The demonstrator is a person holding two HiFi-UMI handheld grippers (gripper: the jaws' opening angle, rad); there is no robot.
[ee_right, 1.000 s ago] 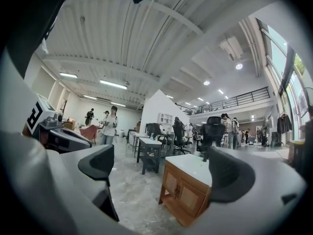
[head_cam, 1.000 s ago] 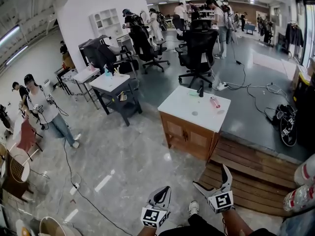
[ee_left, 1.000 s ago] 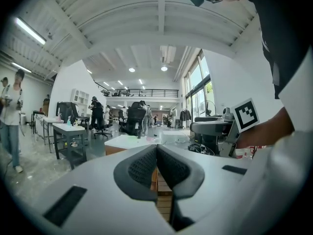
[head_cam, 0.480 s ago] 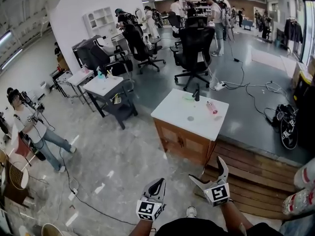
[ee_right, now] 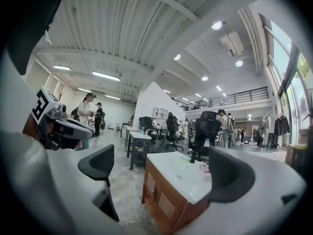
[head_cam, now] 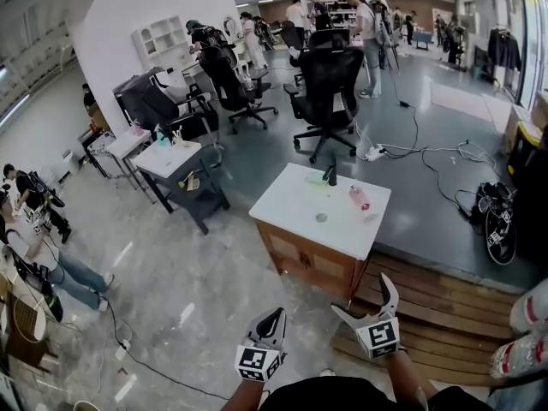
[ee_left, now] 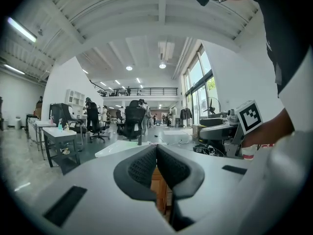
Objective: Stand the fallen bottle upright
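Walking in, table (head_cam: 287,221) has slid lower toward mid-frame | pink bottle (head_cam: 359,198) lies on its right part (well out of reach) | my left tongs (head_cam: 272,322) pressed together, empty | right tongs (head_cam: 366,300) wide apart, empty

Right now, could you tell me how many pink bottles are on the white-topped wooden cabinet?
1: the pink bottle lies on its side on the white top, right of the black tap. A pale green item beside it is unclear.
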